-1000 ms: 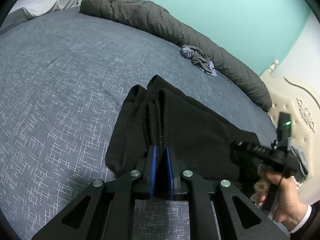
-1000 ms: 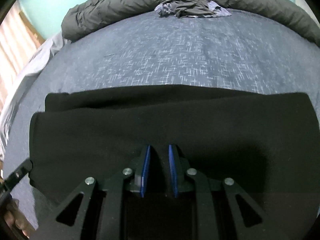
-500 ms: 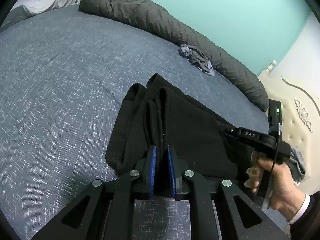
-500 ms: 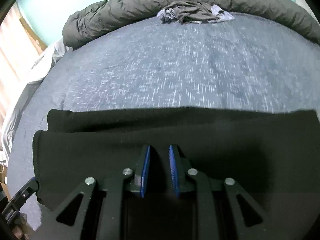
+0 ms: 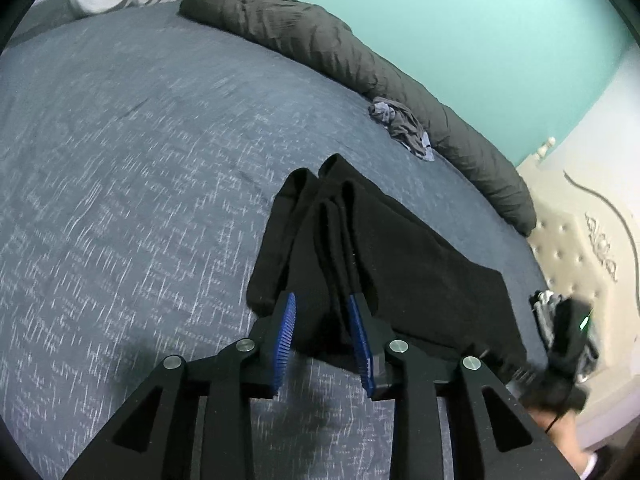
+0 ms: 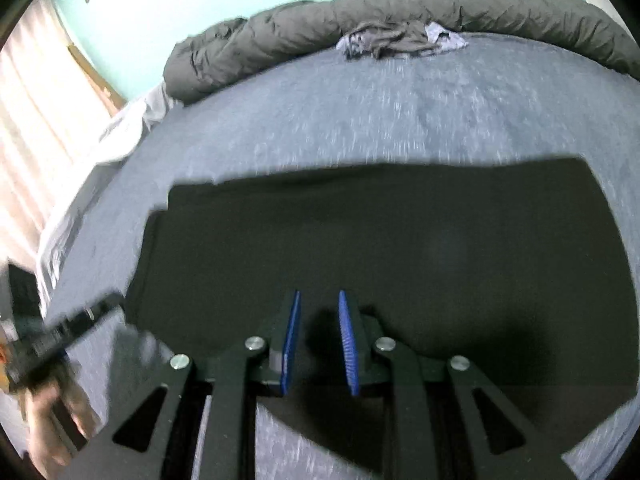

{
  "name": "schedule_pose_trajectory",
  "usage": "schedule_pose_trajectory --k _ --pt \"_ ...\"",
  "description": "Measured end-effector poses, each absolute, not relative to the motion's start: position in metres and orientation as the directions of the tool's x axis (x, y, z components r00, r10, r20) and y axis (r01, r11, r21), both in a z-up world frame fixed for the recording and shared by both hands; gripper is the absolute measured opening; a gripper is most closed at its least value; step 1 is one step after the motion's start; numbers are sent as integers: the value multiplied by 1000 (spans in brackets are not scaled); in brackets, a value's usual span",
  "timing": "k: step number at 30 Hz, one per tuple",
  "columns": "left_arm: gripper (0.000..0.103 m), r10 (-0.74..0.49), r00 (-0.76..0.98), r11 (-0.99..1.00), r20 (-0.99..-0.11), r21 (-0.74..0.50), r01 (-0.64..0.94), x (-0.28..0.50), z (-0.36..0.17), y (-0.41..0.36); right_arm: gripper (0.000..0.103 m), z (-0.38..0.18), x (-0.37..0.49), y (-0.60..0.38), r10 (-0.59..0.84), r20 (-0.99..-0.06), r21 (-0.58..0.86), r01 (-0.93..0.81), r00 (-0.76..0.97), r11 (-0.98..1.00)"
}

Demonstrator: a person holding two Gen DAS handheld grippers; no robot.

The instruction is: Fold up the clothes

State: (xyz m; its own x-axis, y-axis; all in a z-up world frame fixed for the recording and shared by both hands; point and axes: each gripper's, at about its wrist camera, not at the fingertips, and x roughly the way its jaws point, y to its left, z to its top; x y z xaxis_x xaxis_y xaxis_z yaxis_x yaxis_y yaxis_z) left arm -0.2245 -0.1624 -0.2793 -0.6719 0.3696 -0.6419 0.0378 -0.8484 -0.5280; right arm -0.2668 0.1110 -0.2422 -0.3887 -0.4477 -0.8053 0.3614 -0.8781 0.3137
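Left wrist view: left gripper (image 5: 322, 302) jaws parted over the folded black garment (image 5: 400, 256) on the bed (image 5: 120, 160); right gripper (image 6: 319, 300) likewise open, holding nothing

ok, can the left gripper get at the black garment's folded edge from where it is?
Probably yes: the left gripper has its jaws open right at the black garment, folds between them, nothing in the way.
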Motion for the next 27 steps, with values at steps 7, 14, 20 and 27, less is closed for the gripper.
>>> schedule_pose_trajectory --k 7,14,20,27 --pt "55 425 -659 -772 -620 -628 93 -216 -290 -167 20 -255 -234 109 -452 -809 309 384 -376 -870" --pt "63 451 -642 -737 -621 -664 125 -222 -305 -153 20 -226 -201 176 -482 -758 365 327 -439 -872" --pt "67 448 -643 -720 -621 -677 152 -229 -312 -143 24 -235 -177 244 -479 -745 419 232 -464 -878" --pt "75 410 -674 -701 -614 -685 198 -237 -315 -139 30 -247 -172 287 -521 -709 513 160 -476 -844"
